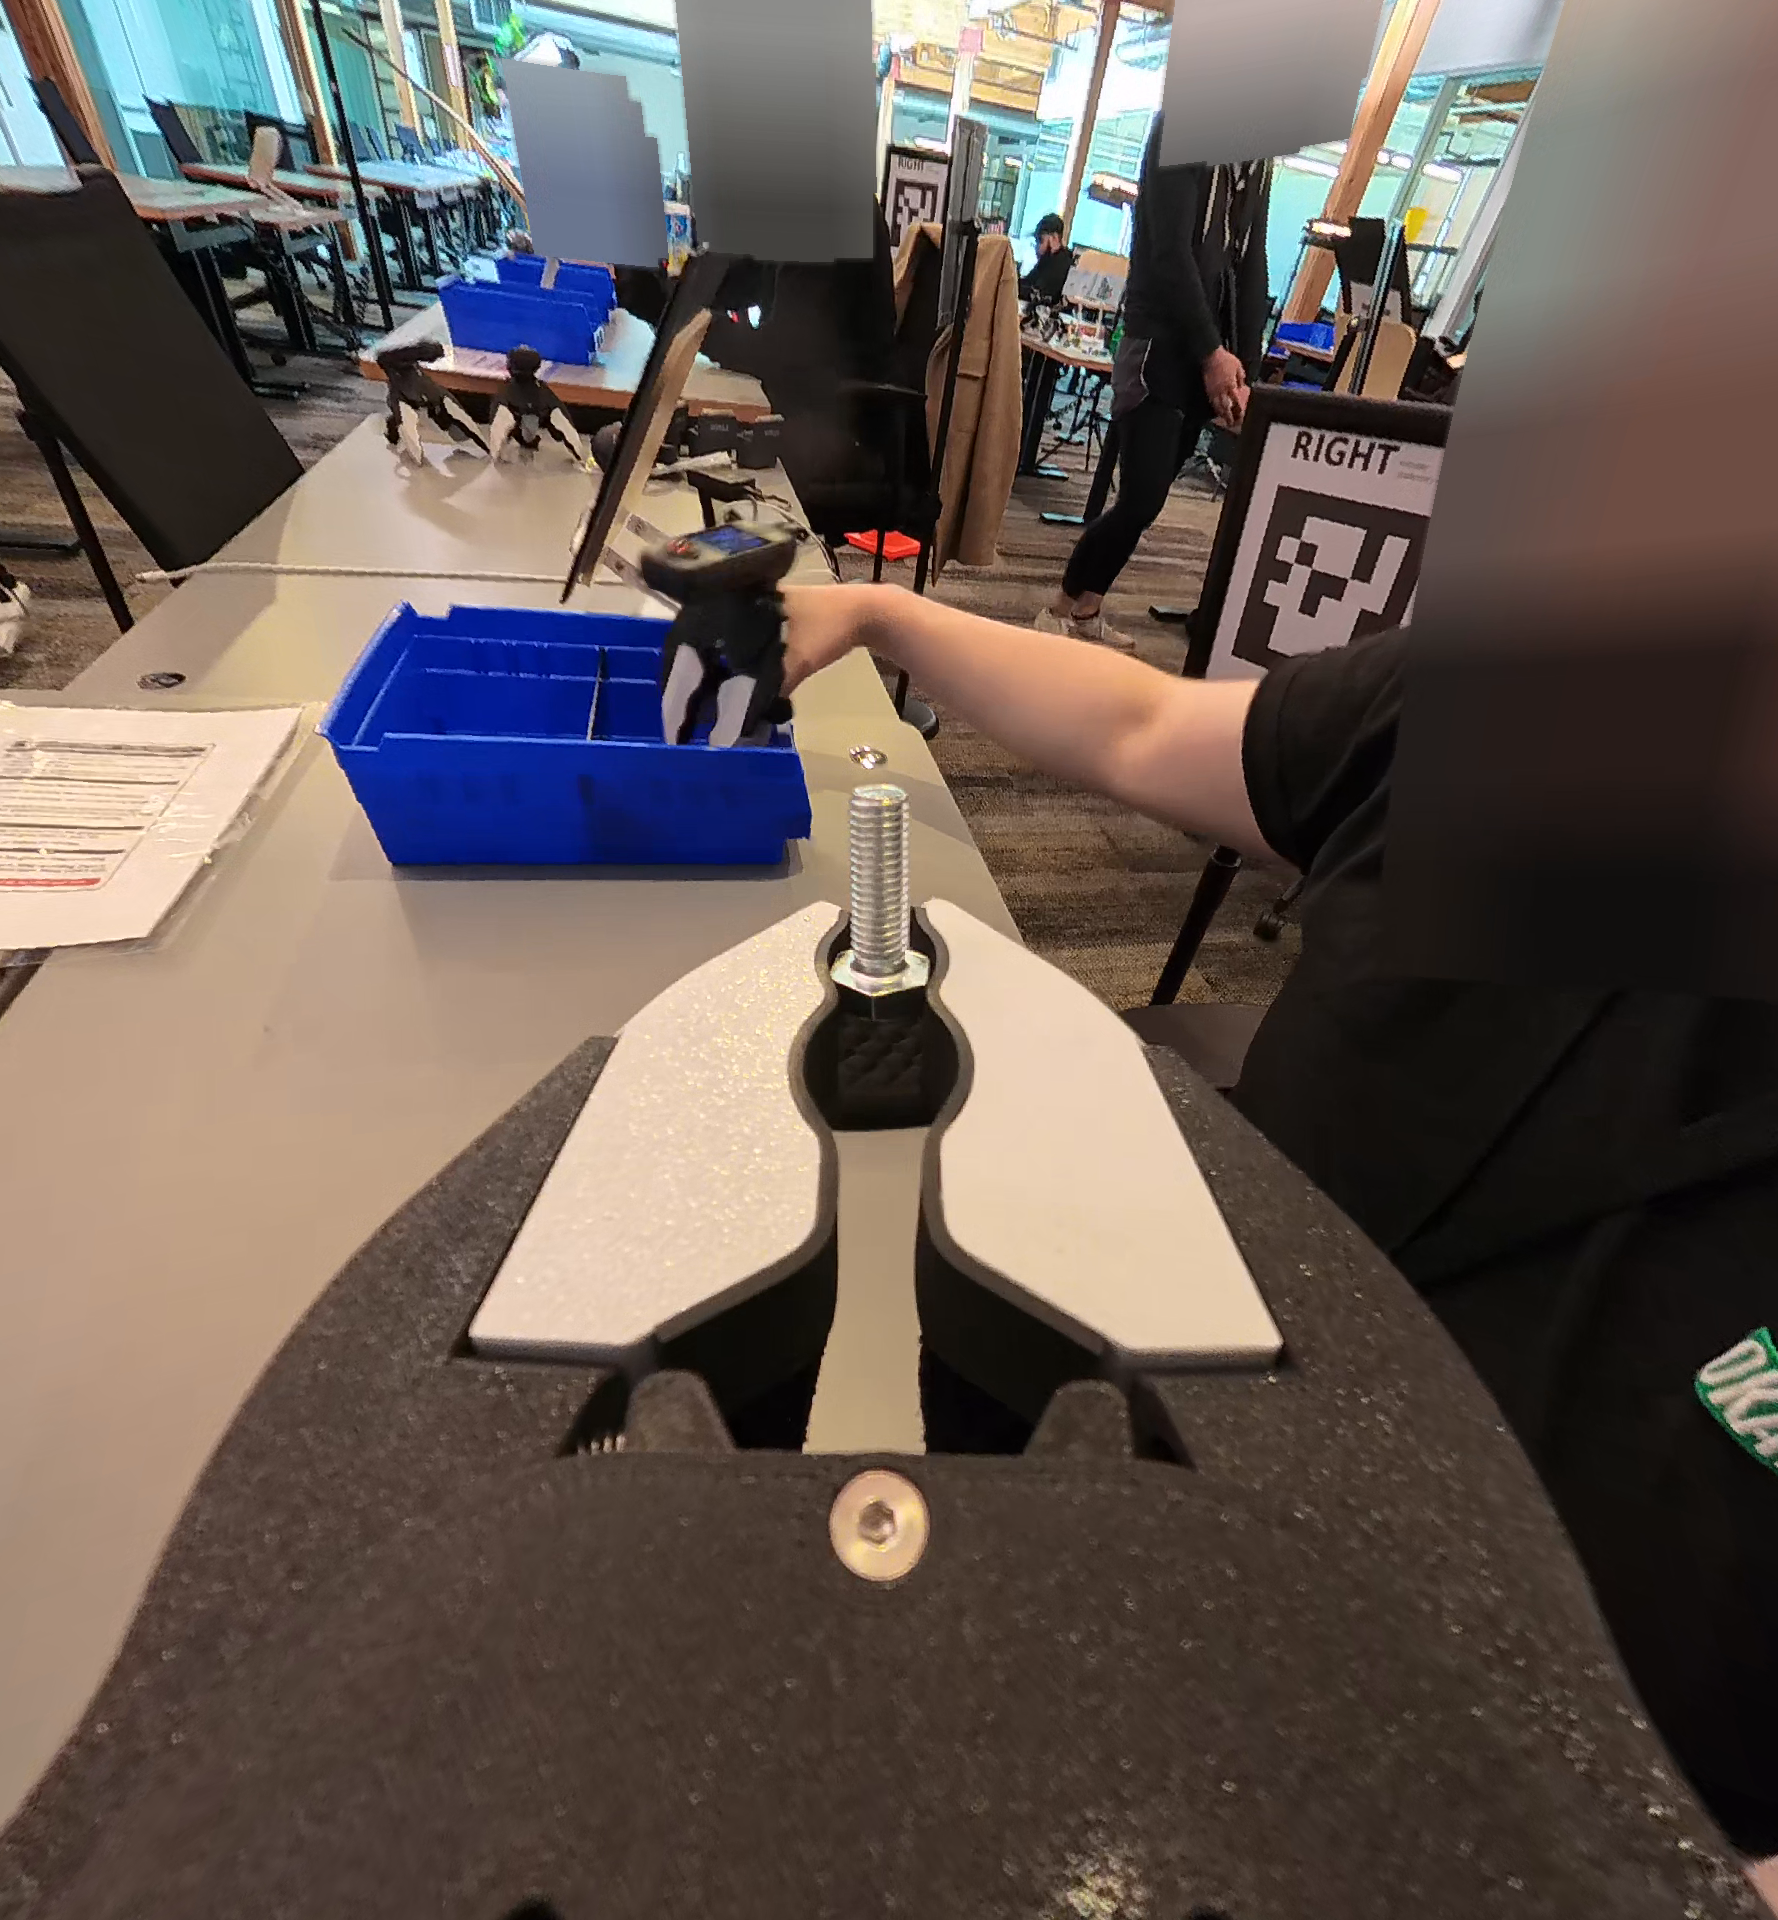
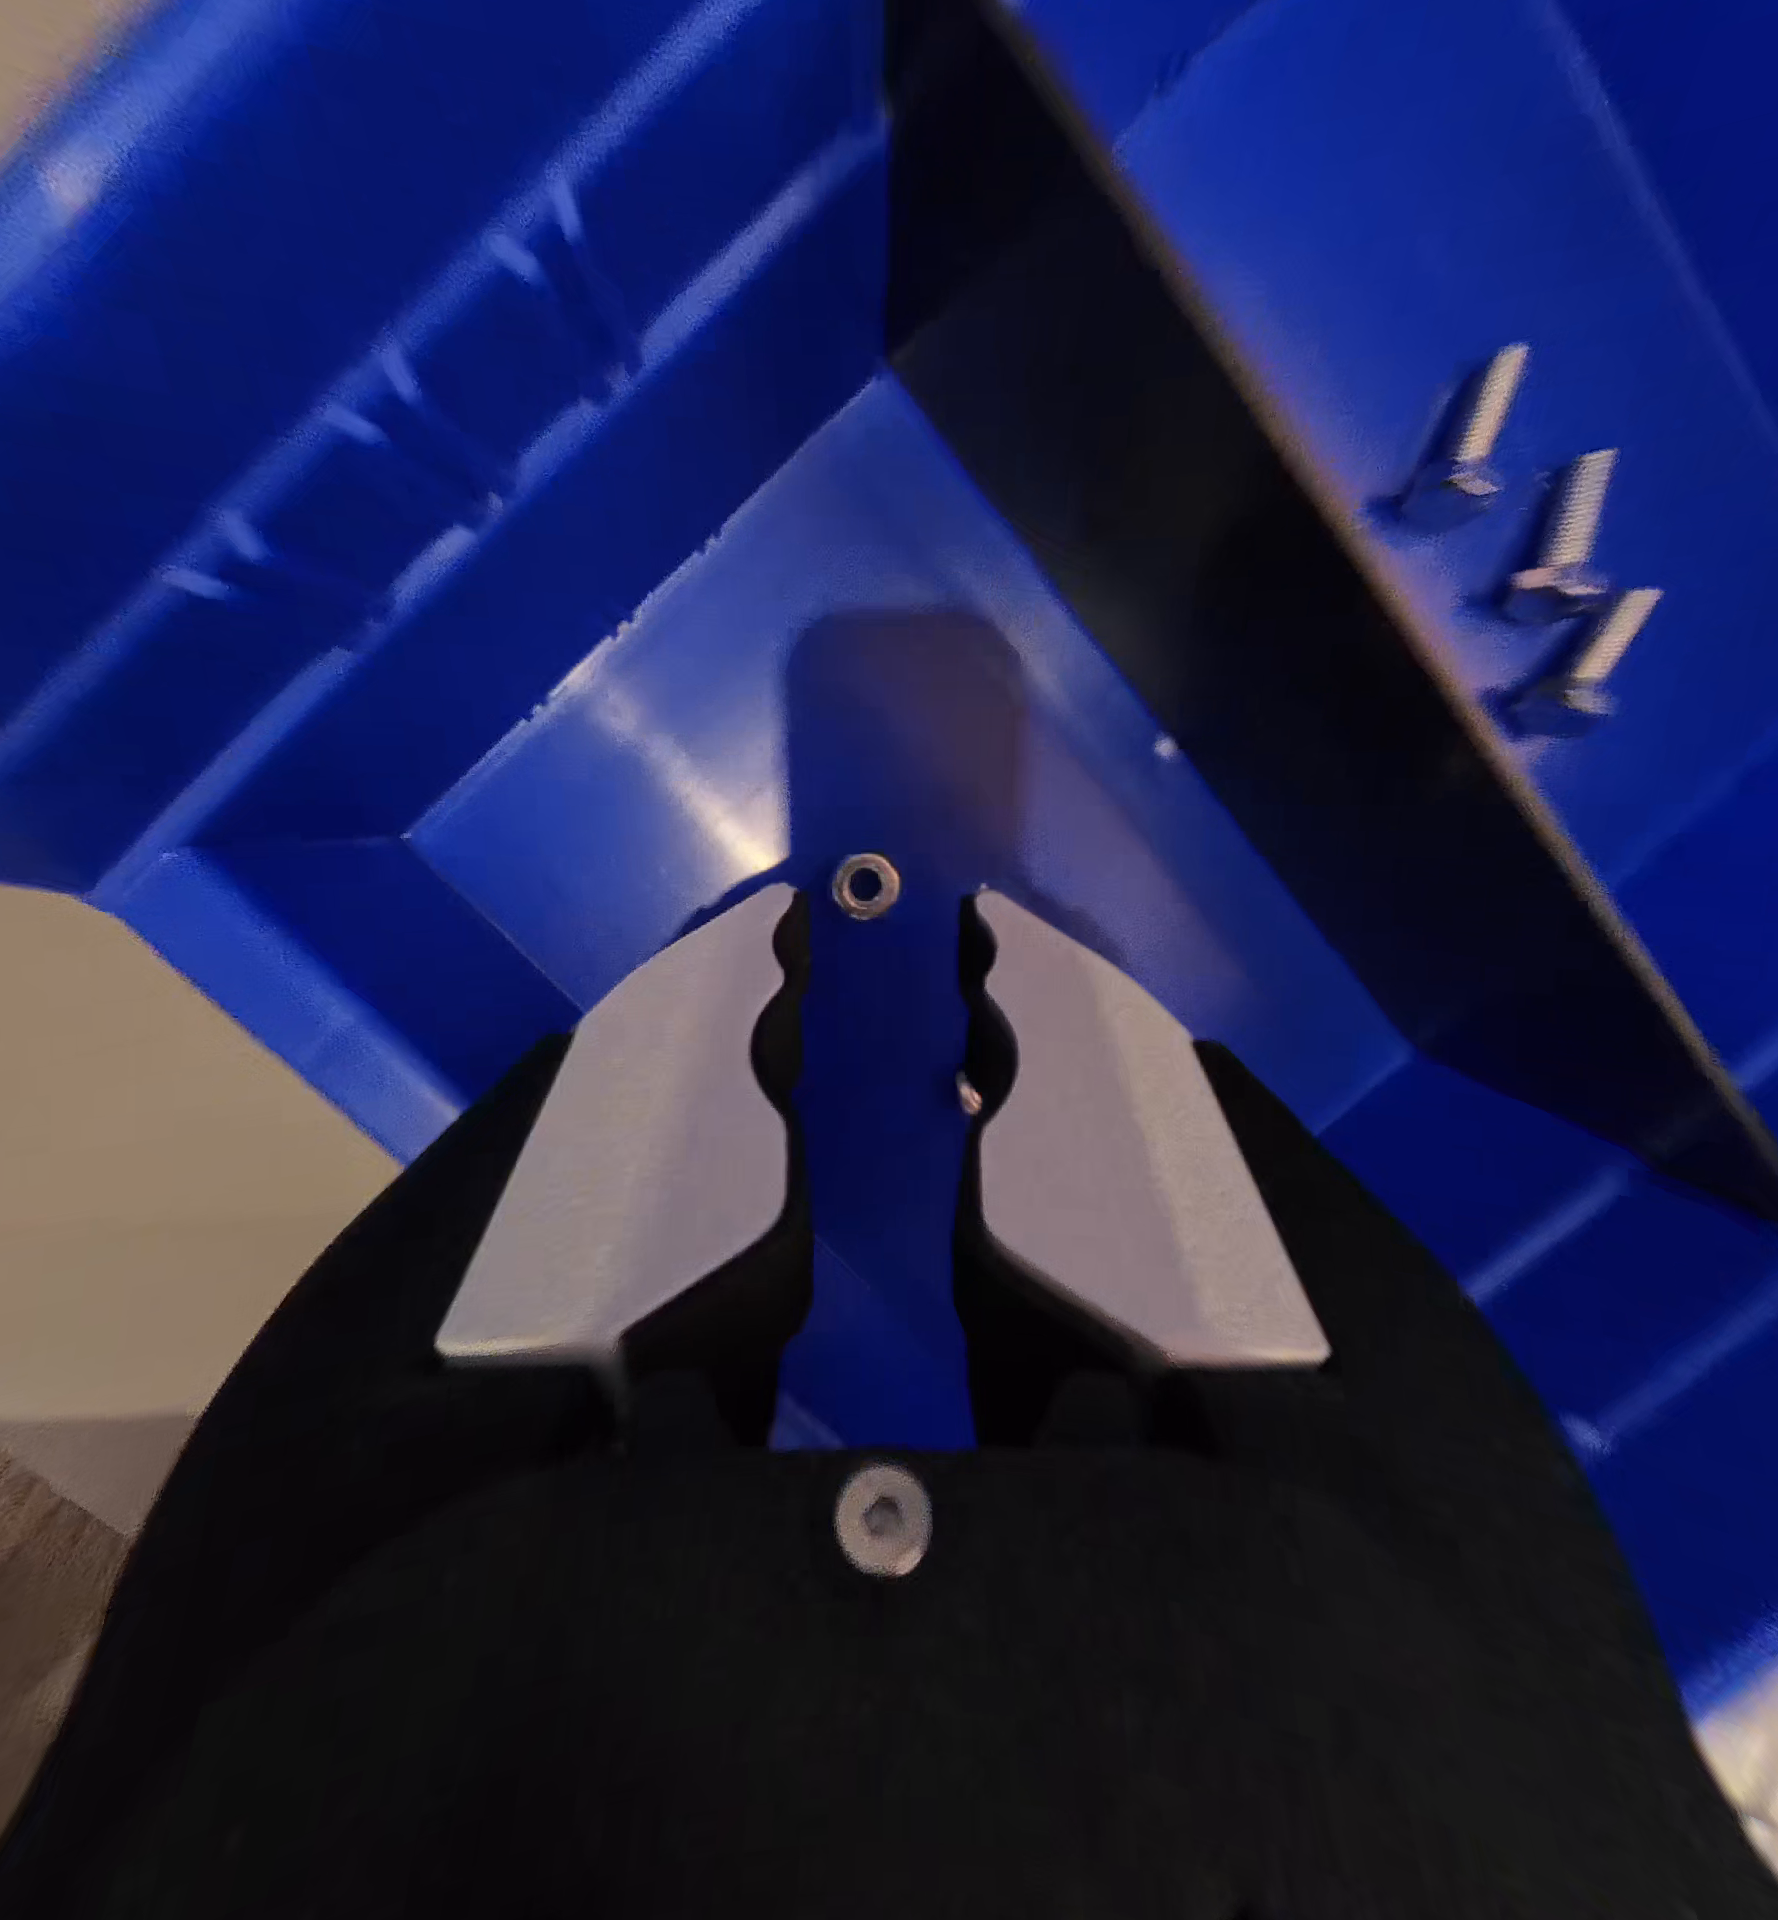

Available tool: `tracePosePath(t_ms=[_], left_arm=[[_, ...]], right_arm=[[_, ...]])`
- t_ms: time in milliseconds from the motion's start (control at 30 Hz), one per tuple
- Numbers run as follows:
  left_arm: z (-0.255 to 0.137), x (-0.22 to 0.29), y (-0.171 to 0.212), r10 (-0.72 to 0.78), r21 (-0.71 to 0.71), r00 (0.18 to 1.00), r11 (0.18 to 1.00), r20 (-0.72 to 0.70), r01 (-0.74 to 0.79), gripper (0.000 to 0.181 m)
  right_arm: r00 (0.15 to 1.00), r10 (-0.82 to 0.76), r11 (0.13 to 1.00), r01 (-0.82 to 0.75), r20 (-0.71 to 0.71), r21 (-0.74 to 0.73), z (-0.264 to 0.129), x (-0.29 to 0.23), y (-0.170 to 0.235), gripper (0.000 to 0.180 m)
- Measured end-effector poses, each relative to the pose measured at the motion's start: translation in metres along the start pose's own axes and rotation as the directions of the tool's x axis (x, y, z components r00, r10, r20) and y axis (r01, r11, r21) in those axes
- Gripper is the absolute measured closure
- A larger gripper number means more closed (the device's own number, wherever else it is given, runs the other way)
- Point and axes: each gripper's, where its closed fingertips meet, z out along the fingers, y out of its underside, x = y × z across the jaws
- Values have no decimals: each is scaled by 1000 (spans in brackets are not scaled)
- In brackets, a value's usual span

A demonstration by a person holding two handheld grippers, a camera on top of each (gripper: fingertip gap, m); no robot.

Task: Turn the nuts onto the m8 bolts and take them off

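Note:
My left gripper (image 1: 877,935) is shut on a silver M8 bolt (image 1: 879,868), gripped at its hex head with the bare threaded shaft sticking out past the fingertips. My right gripper (image 1: 710,717) reaches down into the right front compartment of a blue bin (image 1: 573,800). In the right wrist view it (image 2: 885,920) is open and empty, with a small silver nut (image 2: 866,886) lying flat on the bin floor just beyond its tips. A second nut (image 2: 969,1094) peeks out beside the right finger. Three bolts (image 2: 1550,540) lie past the black divider (image 2: 1176,520).
The bin stands on a grey table (image 1: 241,1091). A sleeved paper sheet (image 1: 64,810) lies at the left. A tilted black board (image 1: 646,447) and two spare grippers (image 1: 480,410) stand behind the bin. The person's arm (image 1: 1072,717) crosses from the right. My hands' fingertips stand some 50 centimeters from each other.

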Motion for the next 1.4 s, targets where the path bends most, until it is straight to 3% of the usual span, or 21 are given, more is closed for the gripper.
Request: tracePosePath(t_ms=[33, 167, 300, 400, 500, 600, 667, 900, 1200, 1400], left_arm=[[-1, -1, -2, 3, 8, 1000, 1000, 9, -3, 171], [-4, -18, -9, 19, 43, 991, 999, 131, -25, 171], [-8, -36, -20, 3, 114, 970, 993, 241, -31, 171], [-9, -44, -22, 5, 126, 954, 991, 300, -45, 171], [-5, -41, -22, 14, 117, 955, 992, 298, -51, 170], [-3, -40, -23, 34, 109, 950, 991, 311, -71, 170], [-2, -39, -23, 48, 100, 945, 991, 322, -84, 170], [0, -35, -25, 54, 108, 951, 990, 305, -91, 171], [1, -32, -27, 80, 101, 949, 988, 304, -116, 171], [3, -32, -26, 86, 98, 947, 988, 310, -122, 167]], right_arm=[[999, 5, 999, -3, -44, 33, -12, 3, -5, 152], [955, 28, 981, 31, -295, 193, -86, 11, -54, 153], [925, 8, 852, 193, -381, 487, -157, -33, -172, 155], [956, -112, 653, 278, -272, 705, -183, -108, -271, 155], [965, -257, 459, 177, -61, 871, -192, -188, -348, 159], [924, -357, 389, 15, 136, 921, -183, -241, -400, 159], [900, -390, 377, -35, 193, 926, -172, -262, -425, 159], [876, -410, 418, -69, 256, 906, -142, -292, -456, 156], [819, -474, 423, -112, 324, 899, -142, -305, -450, 172], [819, -470, 412, -126, 329, 902, -142, -304, -448, 172]])
